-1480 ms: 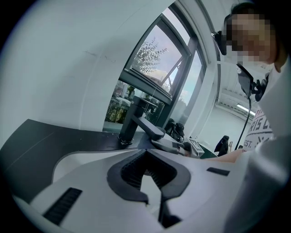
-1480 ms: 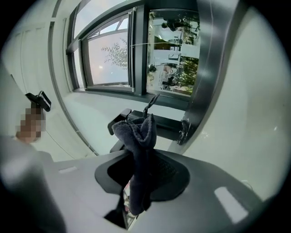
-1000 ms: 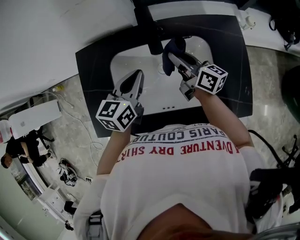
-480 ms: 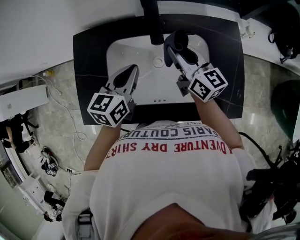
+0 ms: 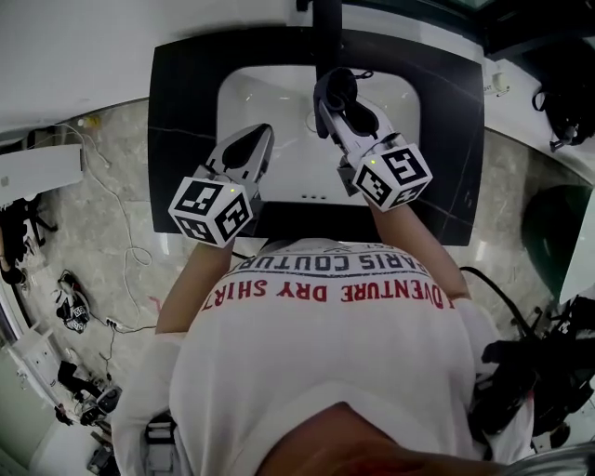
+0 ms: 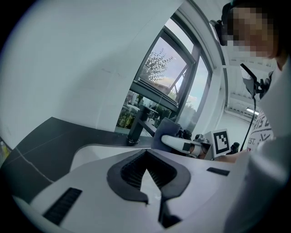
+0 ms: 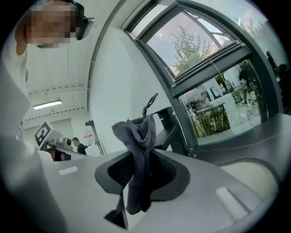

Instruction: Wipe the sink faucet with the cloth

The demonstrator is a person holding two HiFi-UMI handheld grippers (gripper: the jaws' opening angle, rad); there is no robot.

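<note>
A black faucet [image 5: 327, 26] stands at the back of the white sink [image 5: 251, 93]. My right gripper [image 5: 325, 100] is shut on a dark grey cloth [image 5: 336, 87], which it holds just in front of the faucet's spout. In the right gripper view the cloth [image 7: 139, 154] hangs bunched between the jaws of that gripper [image 7: 129, 200], with the faucet [image 7: 169, 124] close behind it. My left gripper [image 5: 259, 136] hovers over the basin's left half, shut with nothing in it. The left gripper view looks past the left gripper [image 6: 152, 198] to the faucet [image 6: 137, 124] and the cloth [image 6: 166, 132].
The sink is set in a black counter [image 5: 181, 93] against a white wall, with a window behind the faucet. A drain [image 5: 312, 121] lies in the basin left of the cloth. Cables and gear lie on the stone floor [image 5: 102, 214] to the left.
The right gripper has carried the cloth a little left, from beside the faucet's spout to in front of it. The head view has shifted. The left gripper has stayed over the basin.
</note>
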